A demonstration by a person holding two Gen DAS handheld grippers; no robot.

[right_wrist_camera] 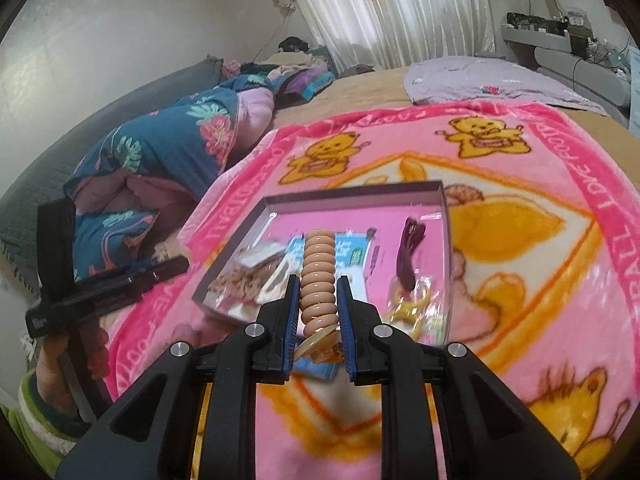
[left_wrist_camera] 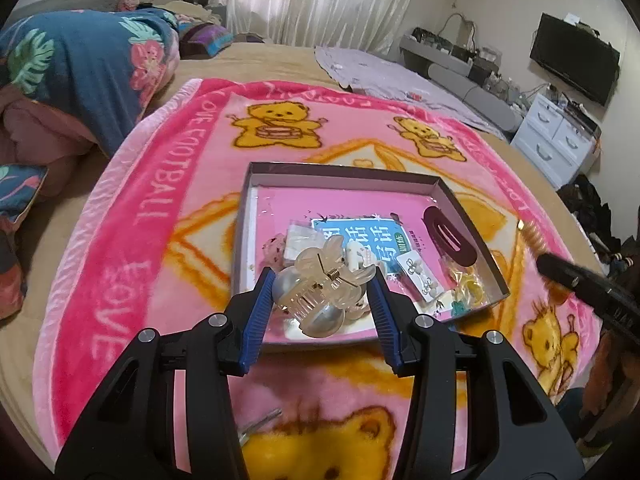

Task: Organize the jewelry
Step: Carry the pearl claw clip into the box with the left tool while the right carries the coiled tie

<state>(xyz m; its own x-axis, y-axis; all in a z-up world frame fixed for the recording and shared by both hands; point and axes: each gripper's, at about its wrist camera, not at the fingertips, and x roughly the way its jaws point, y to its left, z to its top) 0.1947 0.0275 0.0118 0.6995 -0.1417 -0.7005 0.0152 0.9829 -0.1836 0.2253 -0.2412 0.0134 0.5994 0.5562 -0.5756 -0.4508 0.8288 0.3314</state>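
My left gripper (left_wrist_camera: pixel 322 294) clamps the clear claw clip (left_wrist_camera: pixel 320 294) over the tray's (left_wrist_camera: pixel 340 178) near edge; my right gripper (right_wrist_camera: pixel 318 312) pinches the coil hair tie (right_wrist_camera: pixel 318 276) above it. Risk: slick rounded clip squirts out, springy coil slips, landing on the blanket (left_wrist_camera: pixel 160 200).

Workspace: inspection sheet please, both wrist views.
Surface: pink bear blanket on a bed.
Job's things: tray holds maroon clip, earring card, small packets.
Clutter: quilt at the bed's far side.
Grippers: left gripper shut on clear claw clip; right gripper shut on coil hair tie.
Cables: on the far shelf.
Surroundings: curtain, TV, white drawers.
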